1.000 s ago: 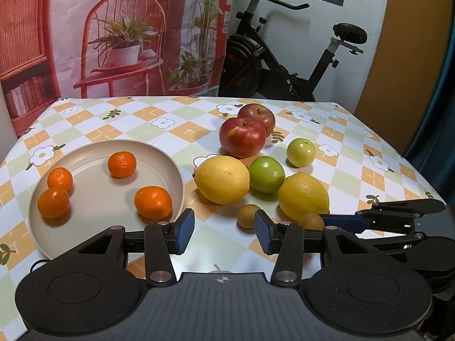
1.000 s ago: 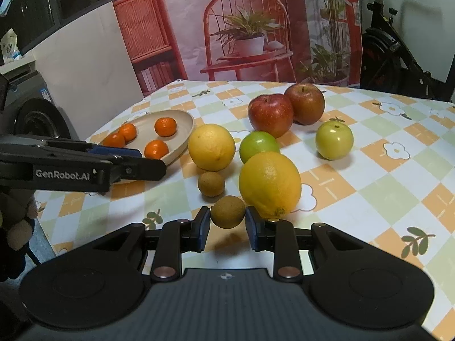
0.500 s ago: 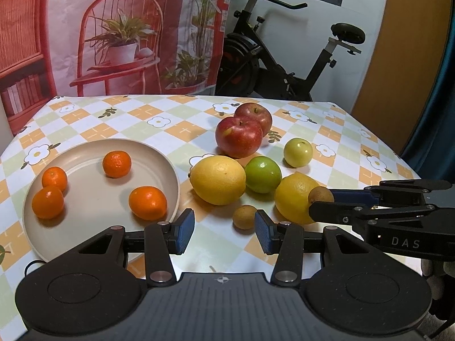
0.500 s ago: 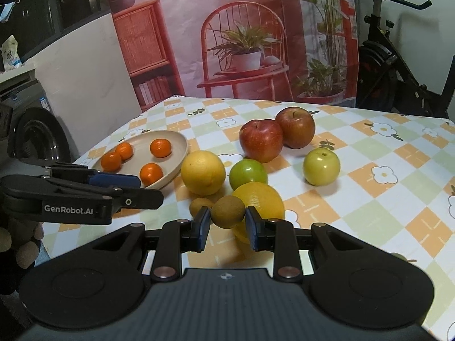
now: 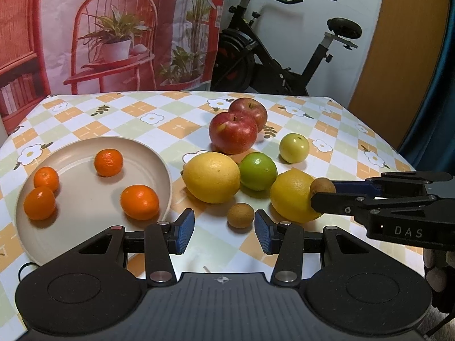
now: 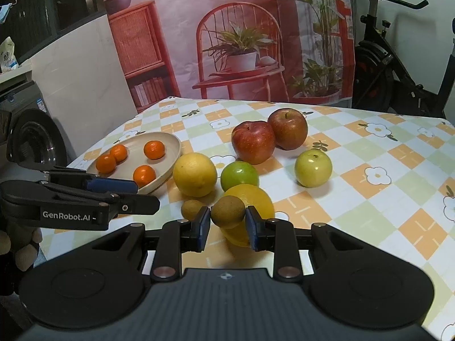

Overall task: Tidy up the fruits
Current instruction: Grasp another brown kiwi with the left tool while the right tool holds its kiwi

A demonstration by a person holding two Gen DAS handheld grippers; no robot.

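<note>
My right gripper is shut on a brown kiwi and holds it clear of the tablecloth, in front of a lemon. The left wrist view shows that held kiwi in the right gripper beside the lemon. My left gripper stands open with nothing between its pads, just short of a second kiwi on the table. A beige plate at the left holds several oranges.
Another lemon, a green fruit, a yellow-green apple and two red apples lie clustered mid-table on the checked cloth. An exercise bike stands behind the table. A printed backdrop hangs at the far edge.
The right gripper has lifted the kiwi off the tablecloth and now holds it higher, in front of the lemon. The left gripper has stayed put and open.
</note>
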